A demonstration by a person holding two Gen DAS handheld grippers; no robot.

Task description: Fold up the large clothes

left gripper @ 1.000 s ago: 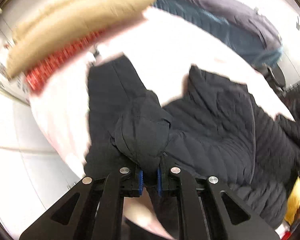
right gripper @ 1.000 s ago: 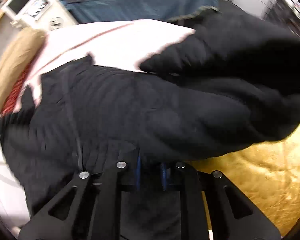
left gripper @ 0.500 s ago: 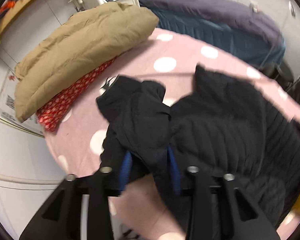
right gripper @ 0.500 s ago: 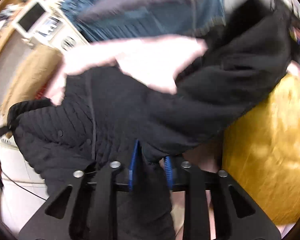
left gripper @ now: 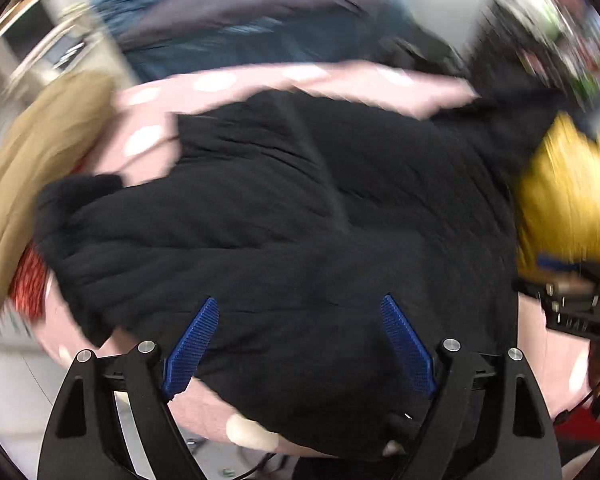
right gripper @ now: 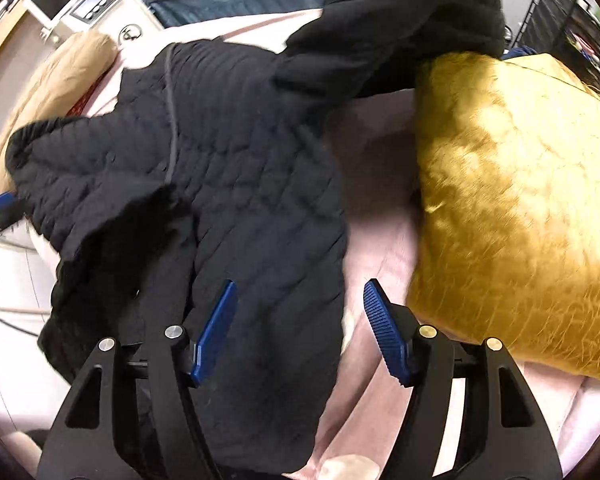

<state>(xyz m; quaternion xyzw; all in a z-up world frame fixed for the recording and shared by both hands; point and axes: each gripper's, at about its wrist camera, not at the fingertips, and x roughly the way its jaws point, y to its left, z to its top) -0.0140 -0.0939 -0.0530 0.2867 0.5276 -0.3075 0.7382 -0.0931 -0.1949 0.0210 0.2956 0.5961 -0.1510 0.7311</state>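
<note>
Both tongs stand spread wide with nothing between the blue pads. We see the left tongs point(left gripper: 298, 344) hovering over the near hem of the black jacket point(right gripper: 236, 168), though that view is smeared by blur, and the right tongs point(right gripper: 296, 328) straddling the jacket's right edge where it meets the pink bed cover point(right gripper: 380, 200). From the right tongs the jacket spreads from 12 round to 9 o'clock, its body running away toward 11 o'clock, so we judge its long axis to lie roughly along our line of sight, hem near us and collar far. One sleeve point(right gripper: 400, 36) trails off toward 1 o'clock and lies over the top of the gold pillow point(right gripper: 520, 200), which sits at 2 o'clock just beside the right tongs. The other sleeve end point(right gripper: 36, 140) is bunched at 10 o'clock, near the tan bundle point(right gripper: 60, 76) at the bed's far left edge. We judge the right tongs nearer the draped sleeve, so it would be theirs to bring in across the body; the bunched side falls to the left tongs. The pillow may snag that sleeve.
</note>
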